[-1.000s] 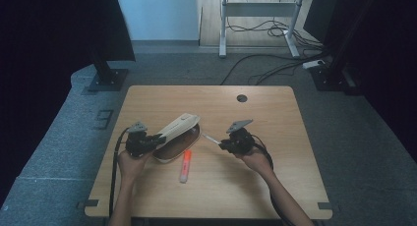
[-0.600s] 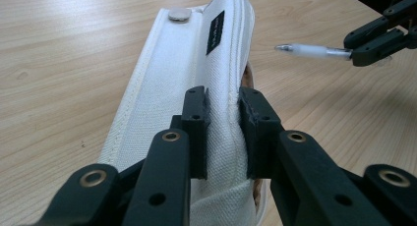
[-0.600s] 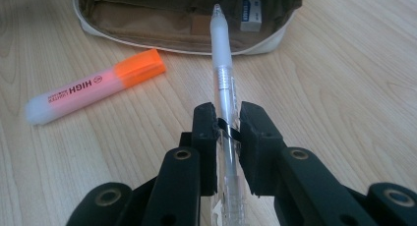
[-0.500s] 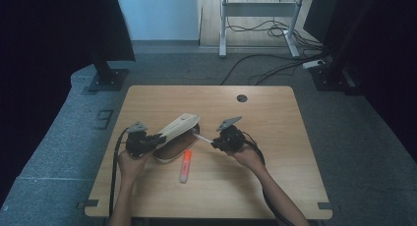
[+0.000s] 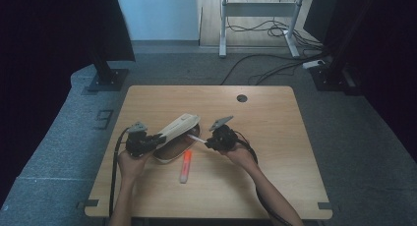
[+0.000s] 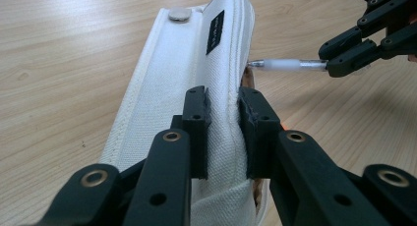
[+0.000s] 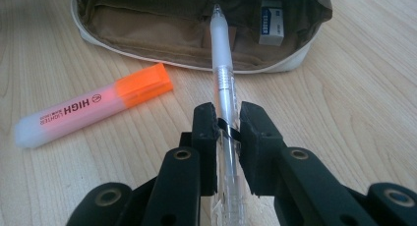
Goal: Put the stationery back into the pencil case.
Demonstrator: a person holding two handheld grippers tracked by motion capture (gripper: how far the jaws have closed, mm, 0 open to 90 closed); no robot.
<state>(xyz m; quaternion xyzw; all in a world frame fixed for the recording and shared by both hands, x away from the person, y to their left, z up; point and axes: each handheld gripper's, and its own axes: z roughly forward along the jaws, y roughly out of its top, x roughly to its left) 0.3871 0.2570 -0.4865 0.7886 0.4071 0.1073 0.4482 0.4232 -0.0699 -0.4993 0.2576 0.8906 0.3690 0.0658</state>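
Note:
A white fabric pencil case (image 5: 178, 131) lies open at the middle of the table, its brown inside (image 7: 162, 24) facing the right gripper. My left gripper (image 6: 224, 119) is shut on the case's raised white flap (image 6: 196, 69) and holds it up. My right gripper (image 7: 227, 132) is shut on a clear pen (image 7: 222, 64), whose tip reaches the mouth of the case (image 6: 275, 65). An orange highlighter (image 5: 185, 165) lies on the table just in front of the case (image 7: 93, 104). A small white eraser (image 7: 271, 22) sits inside the case.
The wooden table (image 5: 275, 137) has a round cable hole (image 5: 241, 98) at the back right. Beyond the far edge stand a desk frame with cables (image 5: 260, 19) and a dark stand's base (image 5: 105, 78) on grey floor.
My right gripper has carried the pen leftward toward the case, so its tip now reaches the opening. The left gripper and the case have stayed put.

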